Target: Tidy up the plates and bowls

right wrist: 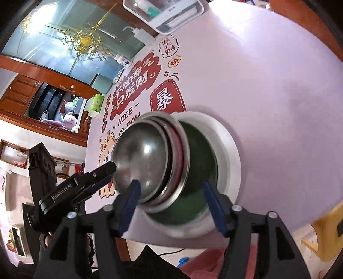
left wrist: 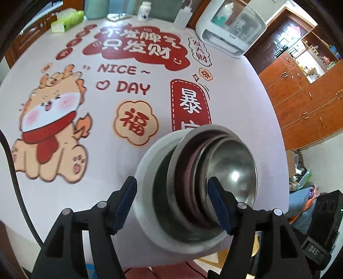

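Fingertips of the left gripper point(left wrist: 172, 206) spread wide, blue pads point(left wrist: 126, 202) clear of the dishes, one pad over the white plate's rim, the other over the steel bowl. Nothing pinched. Right gripper point(right wrist: 171, 207) likewise wide, its pads point(right wrist: 212, 206) straddling the near edge of the stack without pressing on it.

Between and just beyond both pairs of fingers, a nested stack near the table's front edge: white plate point(left wrist: 148, 158) at the bottom, dark green bowl point(right wrist: 199, 154) inside it, wide-rimmed steel dish point(right wrist: 184, 150) with a pinkish piece on top of that, small steel bowl point(left wrist: 231, 169) uppermost. Stack slightly blurred.

Farther out, pale tablecloth point(left wrist: 150, 43) printed with red lettering and a cartoon dragon point(left wrist: 49, 128). At the far side, white appliance point(left wrist: 231, 32) with a clear lid, white bottle point(left wrist: 144, 10), green tissue pack point(left wrist: 68, 19). Wooden cabinets point(left wrist: 300, 96) past the table.
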Motion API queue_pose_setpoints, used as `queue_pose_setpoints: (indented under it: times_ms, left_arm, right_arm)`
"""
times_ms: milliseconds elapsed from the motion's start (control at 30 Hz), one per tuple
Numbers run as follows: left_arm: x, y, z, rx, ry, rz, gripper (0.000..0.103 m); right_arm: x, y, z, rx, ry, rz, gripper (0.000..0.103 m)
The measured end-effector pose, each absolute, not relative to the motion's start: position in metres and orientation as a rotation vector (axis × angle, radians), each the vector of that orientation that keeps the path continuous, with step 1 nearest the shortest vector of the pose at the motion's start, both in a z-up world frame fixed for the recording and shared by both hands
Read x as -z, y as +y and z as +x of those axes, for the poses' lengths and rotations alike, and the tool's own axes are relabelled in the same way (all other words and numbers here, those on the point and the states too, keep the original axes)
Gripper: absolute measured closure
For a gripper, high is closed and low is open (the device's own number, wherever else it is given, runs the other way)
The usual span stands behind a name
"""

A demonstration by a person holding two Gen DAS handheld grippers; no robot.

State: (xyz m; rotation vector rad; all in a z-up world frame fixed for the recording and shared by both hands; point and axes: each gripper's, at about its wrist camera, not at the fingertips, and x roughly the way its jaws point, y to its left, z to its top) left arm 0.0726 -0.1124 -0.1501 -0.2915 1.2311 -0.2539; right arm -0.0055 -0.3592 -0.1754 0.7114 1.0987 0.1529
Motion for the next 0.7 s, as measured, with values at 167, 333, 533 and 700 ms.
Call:
queue_pose_setpoints:
  times_ms: [167,333,533,700]
  left_arm:
    - [0.136,-0.098,0.039,0.253,1.214,-0.294,0.034]
    - [0.125,-0.086,0.007,0.222,1.199,-0.282,0.031]
    - [0.110,-0.089,-0.032,0.170,1.173,-0.230,0.030]
    - [0.086,-0.101,-0.059,0.125,1.105,-0.164,0.025]
  right_arm:
    - [0.163,-0.339,-0.039,-0.111,1.058,0.664,0.031]
    - [0.148,-0.323,-0.068,-0.083,1.032,0.576,0.023]
    - [0.120,-0.320,-0.077,-0.125,1.023,0.462,0.021]
    - [0.089,-0.321,-0.088,-0.177,0.989,0.413,0.014]
